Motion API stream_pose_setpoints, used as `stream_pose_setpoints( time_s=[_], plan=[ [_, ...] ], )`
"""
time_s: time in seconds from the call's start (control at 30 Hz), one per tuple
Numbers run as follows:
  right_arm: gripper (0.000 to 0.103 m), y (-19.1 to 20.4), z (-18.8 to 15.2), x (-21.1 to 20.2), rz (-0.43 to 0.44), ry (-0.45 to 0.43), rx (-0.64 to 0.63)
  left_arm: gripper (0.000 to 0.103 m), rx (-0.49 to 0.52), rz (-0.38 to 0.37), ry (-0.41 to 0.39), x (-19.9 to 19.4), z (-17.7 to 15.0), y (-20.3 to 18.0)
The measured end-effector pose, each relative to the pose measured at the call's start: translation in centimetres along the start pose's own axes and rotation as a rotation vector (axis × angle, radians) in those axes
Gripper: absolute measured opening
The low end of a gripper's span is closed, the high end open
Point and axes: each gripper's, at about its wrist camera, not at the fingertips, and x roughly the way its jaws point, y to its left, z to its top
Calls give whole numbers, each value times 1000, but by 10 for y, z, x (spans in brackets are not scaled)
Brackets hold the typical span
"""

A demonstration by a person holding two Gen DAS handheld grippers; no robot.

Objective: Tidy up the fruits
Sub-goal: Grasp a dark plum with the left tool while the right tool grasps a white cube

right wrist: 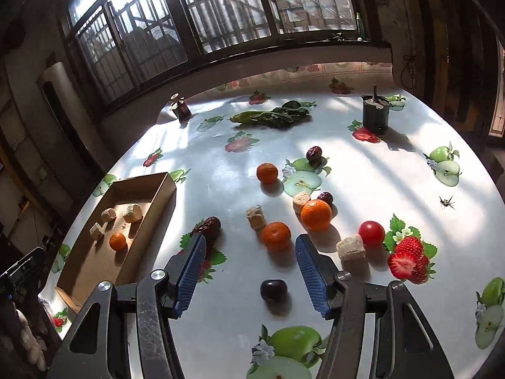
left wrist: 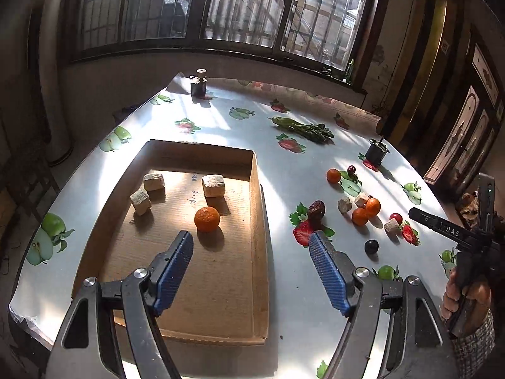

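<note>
The table (right wrist: 363, 170) is carrying a box (left wrist: 258, 221) holding one orange (left wrist: 206, 219). Both grippers, left (left wrist: 251, 249) and right (right wrist: 251, 254), are tilting downward, jaws gaping, empty. Loose fruits are lying beside the box.

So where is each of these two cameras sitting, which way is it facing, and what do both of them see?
Left wrist: on the left gripper, looking down over the brown cardboard tray; its open blue-padded fingers and the person's right hand show.
Right wrist: on the right gripper, facing the loose fruit on the fruit-print tablecloth; its open fingers show.
Shared: the tray, the orange mandarin inside it, the dark round plum.
</note>
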Motion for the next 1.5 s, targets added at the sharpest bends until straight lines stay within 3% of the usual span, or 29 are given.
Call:
stream_pose_setpoints(
  time_s=[0.1, 0.2, 0.3, 0.37, 0.5, 0.67, 0.93, 0.97, 1.07, 1.13, 1.2, 1.5],
  plan=[
    [63, -53, -4, -8, -48, 9, 93, 75, 63, -65, 47, 21, -4, -36],
    [63, -82, -4, -11, -63, 9, 137, 75, 120, -115, 91, 38, -8, -72],
    [62, -89, 0, -1, -46, 22, 138, 75, 166, -141, 119, 50, -15, -101],
    [52, -84, 1, 9, -18, 41, 117, 75, 197, -143, 132, 56, -19, -117],
    [43, -65, -1, 35, 2, 96, 47, 62, 258, -144, 155, 67, -24, -139],
    [42, -56, -5, 61, 26, 154, 41, 62, 313, -150, 183, 97, -24, -154],
    [39, -57, -4, 76, 33, 141, 71, 60, 377, -215, 204, 143, -26, -185],
    [31, -58, -4, 77, 38, 143, 74, 56, 381, -217, 216, 148, -27, -188],
    [31, -61, -4, 76, 45, 130, 87, 42, 379, -224, 252, 161, -29, -194],
    [31, -61, -4, 76, 48, 125, 92, 40, 379, -202, 245, 163, -30, -195],
    [31, -60, -5, 76, 47, 121, 90, 24, 369, -171, 234, 165, -31, -192],
    [31, -54, -8, 74, 25, 100, 64, 22, 291, -187, 208, 146, -28, -174]
  ],
)
